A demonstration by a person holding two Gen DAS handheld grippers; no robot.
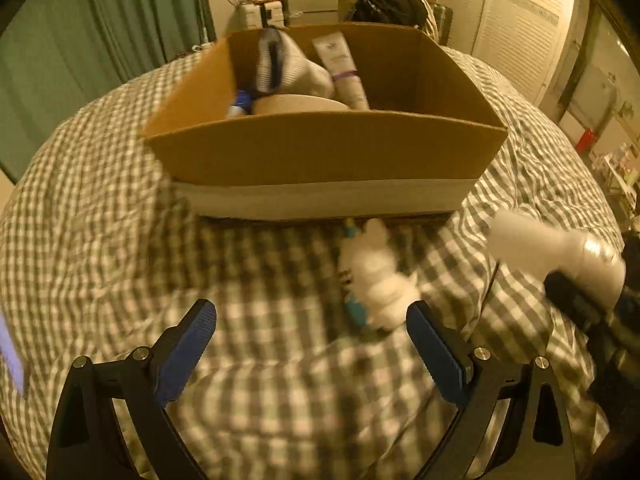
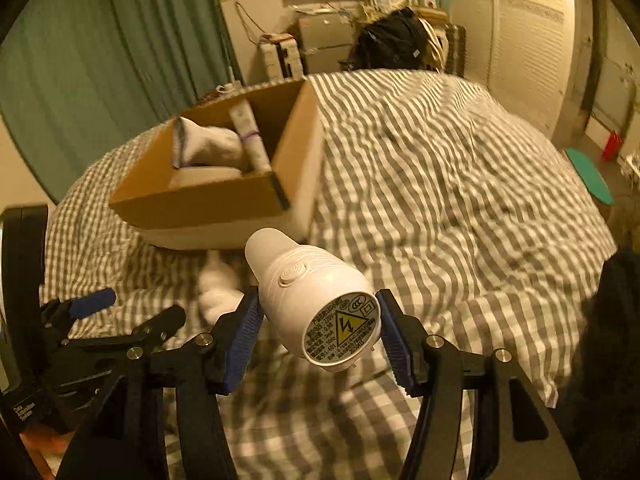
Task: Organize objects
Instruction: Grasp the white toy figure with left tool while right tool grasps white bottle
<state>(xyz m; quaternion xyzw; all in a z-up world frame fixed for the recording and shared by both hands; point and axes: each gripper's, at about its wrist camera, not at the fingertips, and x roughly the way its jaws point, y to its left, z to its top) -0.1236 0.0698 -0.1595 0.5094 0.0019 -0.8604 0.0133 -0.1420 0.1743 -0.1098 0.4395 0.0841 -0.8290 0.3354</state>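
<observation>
The right gripper (image 2: 318, 330) is closed on a white plastic plug-in device with a round label at its back end (image 2: 308, 298); both blue ribbed pads (image 2: 244, 334) press on its wide body, and its narrow rounded nose points forward, away from the tool. The left gripper (image 1: 312, 346) stands wide open and holds nothing, with only the bedding between its blue pads (image 1: 188, 350). Just ahead of its right finger lies a small white plush toy with a turquoise part (image 1: 374, 280), resting on the cover and close to the front wall of the box. Further ahead of both tools is an open brown cardboard box with a white band along its bottom (image 1: 324, 148). Inside it are a grey-white sock with a dark stripe (image 1: 284, 66), a white tube with a purple band (image 1: 342, 70) leaning beside the sock, and a round beige object (image 1: 298, 104) under them. Everything rests on a bed with a grey and white checked cover (image 1: 100, 208). Behind the bed are green curtains (image 1: 80, 28) on the left, a cluttered desk, and white louvred doors (image 1: 520, 28) on the right.
</observation>
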